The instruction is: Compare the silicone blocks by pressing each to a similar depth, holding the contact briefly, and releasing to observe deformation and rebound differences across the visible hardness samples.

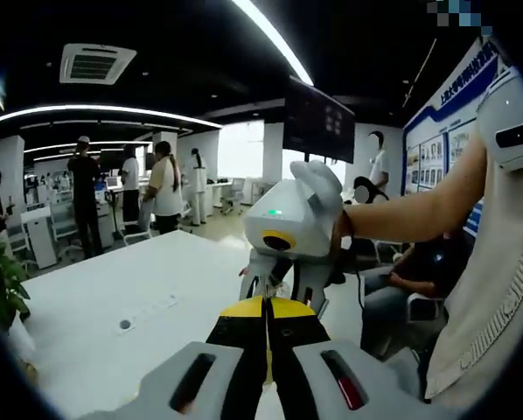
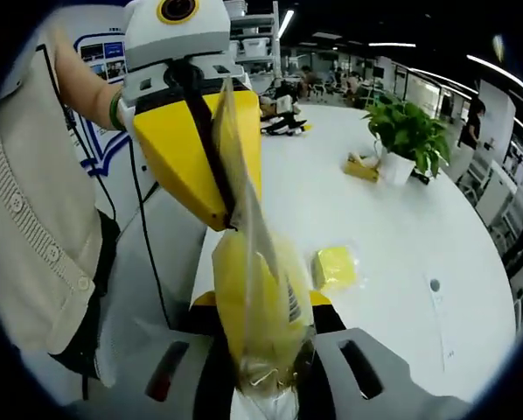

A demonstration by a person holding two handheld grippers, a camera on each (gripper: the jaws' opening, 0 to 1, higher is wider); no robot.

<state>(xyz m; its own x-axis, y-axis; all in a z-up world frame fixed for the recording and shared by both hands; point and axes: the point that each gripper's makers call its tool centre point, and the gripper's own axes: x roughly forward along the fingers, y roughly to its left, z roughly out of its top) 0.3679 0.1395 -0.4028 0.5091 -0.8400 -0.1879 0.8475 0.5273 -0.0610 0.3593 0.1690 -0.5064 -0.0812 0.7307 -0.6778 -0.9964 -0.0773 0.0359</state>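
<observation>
In the left gripper view, your left gripper point(image 1: 266, 337) has its black fingers pressed together along the centre line, with a thin yellow edge running between them; that looks like the edge of the bag you hold. The right gripper point(image 1: 283, 289) faces you from just ahead, held by a hand point(image 1: 342, 229), above the white worktop point(image 1: 95, 315). People stand well back in the office. Keep both tools level here and do not pull them apart, since the film between them is thin.

In the right gripper view, a clear plastic bag point(image 2: 266, 297) with a yellow silicone block inside hangs between the two tools. The left gripper point(image 2: 231, 219) pinches the bag's upper edge with closed fingers, and your right gripper point(image 2: 266, 376) is closed on its lower end. A second bagged block point(image 2: 335, 266) lies on the worktop point(image 2: 401, 236) just beyond, and a potted plant point(image 2: 406, 136) stands further off.

The step in hand seems to be getting this sample out of, or settled in, its bag before any pressing. Lower it to the worktop beside the other block, so both rest flat. Then press each straight down through the middle, to a like depth, hold, and lift cleanly. A hanging block would swing and spoil the comparison.
</observation>
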